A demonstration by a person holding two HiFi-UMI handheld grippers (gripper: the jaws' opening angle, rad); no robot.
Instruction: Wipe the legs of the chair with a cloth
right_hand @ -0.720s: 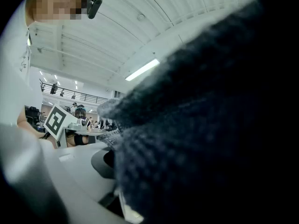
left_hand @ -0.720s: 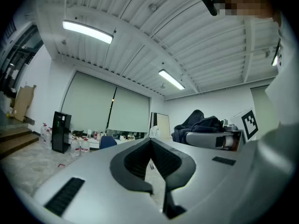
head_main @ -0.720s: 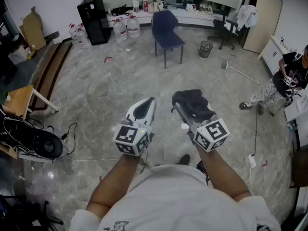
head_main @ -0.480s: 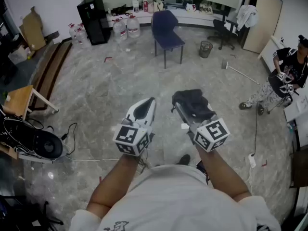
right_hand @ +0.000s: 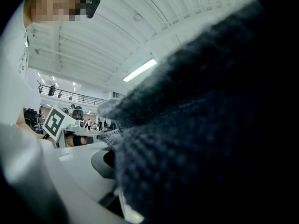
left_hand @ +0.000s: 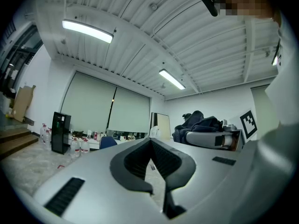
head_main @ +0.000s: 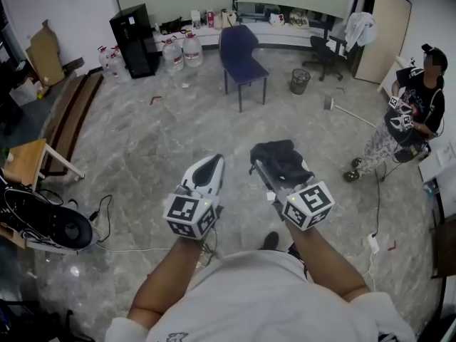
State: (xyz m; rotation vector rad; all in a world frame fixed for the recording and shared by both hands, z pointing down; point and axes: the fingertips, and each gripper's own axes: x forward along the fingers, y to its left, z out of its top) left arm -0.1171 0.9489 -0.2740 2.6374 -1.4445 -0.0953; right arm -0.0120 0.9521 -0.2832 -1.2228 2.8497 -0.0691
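A blue chair [head_main: 241,55] on thin metal legs stands far ahead across the marble floor. My right gripper [head_main: 265,164] is shut on a dark grey cloth [head_main: 279,157], which is bunched over its jaws. In the right gripper view the cloth [right_hand: 205,125] fills most of the picture. My left gripper [head_main: 206,167] is held beside it at waist height, shut, with nothing between its jaws [left_hand: 152,164]. Both grippers are well short of the chair.
A black cabinet [head_main: 134,40] and water jugs [head_main: 182,50] stand at the back left. A waste bin [head_main: 300,81] and an office chair [head_main: 329,48] are right of the blue chair. A person [head_main: 404,115] stands at the right. A wooden table [head_main: 26,164] and cables lie at left.
The view has shifted forward a little, so the blue chair sits slightly higher and nearer. The person at the right has straightened up. Both grippers keep their hold and pose.
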